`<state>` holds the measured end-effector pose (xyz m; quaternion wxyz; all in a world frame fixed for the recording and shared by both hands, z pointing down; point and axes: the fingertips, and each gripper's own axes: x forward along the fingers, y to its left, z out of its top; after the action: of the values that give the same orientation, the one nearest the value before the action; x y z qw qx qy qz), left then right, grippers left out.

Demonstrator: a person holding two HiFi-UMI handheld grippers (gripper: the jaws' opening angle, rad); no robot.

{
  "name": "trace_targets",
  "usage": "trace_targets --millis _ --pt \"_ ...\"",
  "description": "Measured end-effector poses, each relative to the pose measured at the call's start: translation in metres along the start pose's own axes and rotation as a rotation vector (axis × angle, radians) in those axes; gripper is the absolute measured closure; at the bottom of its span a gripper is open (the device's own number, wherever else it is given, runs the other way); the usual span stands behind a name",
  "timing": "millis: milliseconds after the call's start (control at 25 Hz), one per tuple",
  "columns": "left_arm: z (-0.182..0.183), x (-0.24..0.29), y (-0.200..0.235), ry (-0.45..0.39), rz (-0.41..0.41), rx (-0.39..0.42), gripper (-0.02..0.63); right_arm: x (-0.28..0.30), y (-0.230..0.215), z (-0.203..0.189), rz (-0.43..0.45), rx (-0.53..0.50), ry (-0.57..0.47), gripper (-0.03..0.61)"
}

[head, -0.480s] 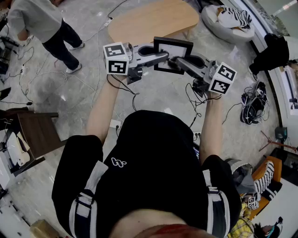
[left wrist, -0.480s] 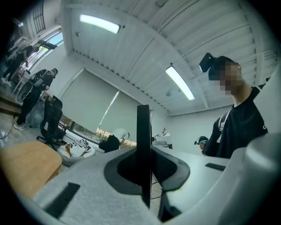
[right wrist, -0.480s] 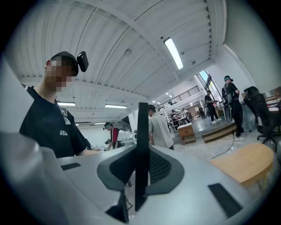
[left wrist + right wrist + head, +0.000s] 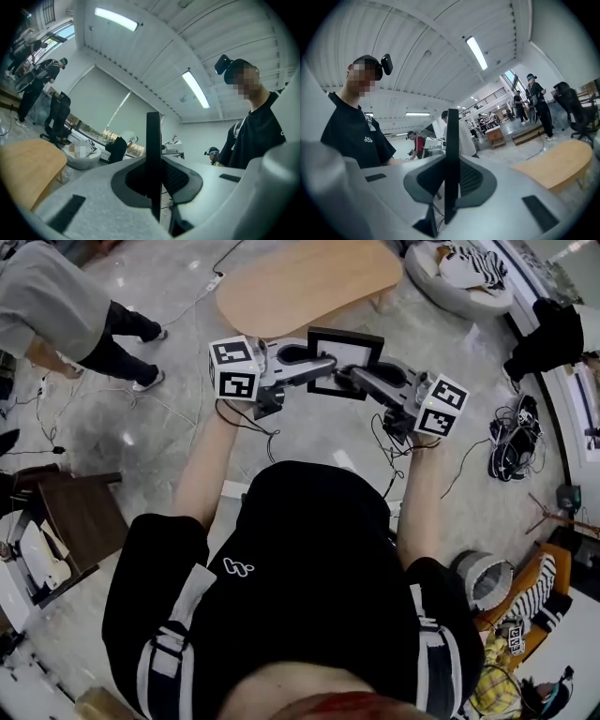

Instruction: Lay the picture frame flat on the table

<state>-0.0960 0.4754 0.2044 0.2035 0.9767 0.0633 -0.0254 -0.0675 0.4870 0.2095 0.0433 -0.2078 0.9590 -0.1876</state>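
Fig.: carry step. Picture frame (image 4: 349, 335) is held roughly upright in mid-air, not yet over wooden bench (image 4: 300, 287). Its L edge is clenched in left gripper (image 4: 328, 365) jaws, its R edge in right gripper (image 4: 359, 377) jaws. Next (est.): frame to be brought over bench, tipped flat, lowered

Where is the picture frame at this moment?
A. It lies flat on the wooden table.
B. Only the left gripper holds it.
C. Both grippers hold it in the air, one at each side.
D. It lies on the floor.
C: the head view shows the picture frame clamped between the left gripper and the right gripper, short of the wooden table. Each gripper view shows its jaws closed on the frame's edge.
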Motion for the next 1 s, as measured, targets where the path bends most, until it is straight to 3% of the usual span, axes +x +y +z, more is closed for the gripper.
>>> trace_targets --millis 280,560,760,1000 --pt "-0.006 -0.056 0.018 0.027 -0.034 -0.015 0.574 0.057 -0.003 -0.019 -0.055 0.029 -0.012 0.523" --pt "0.004 -0.054 0.051 0.023 -0.009 -0.013 0.574 0.065 -0.037 -0.009 -0.079 0.024 -0.003 0.523" --pt "0.006 -0.056 0.089 0.018 0.041 -0.006 0.574 0.078 -0.076 -0.008 -0.049 0.022 -0.004 0.523" --pt "0.017 -0.050 0.169 0.016 0.107 -0.019 0.572 0.095 -0.155 0.000 -0.002 0.047 -0.003 0.523"
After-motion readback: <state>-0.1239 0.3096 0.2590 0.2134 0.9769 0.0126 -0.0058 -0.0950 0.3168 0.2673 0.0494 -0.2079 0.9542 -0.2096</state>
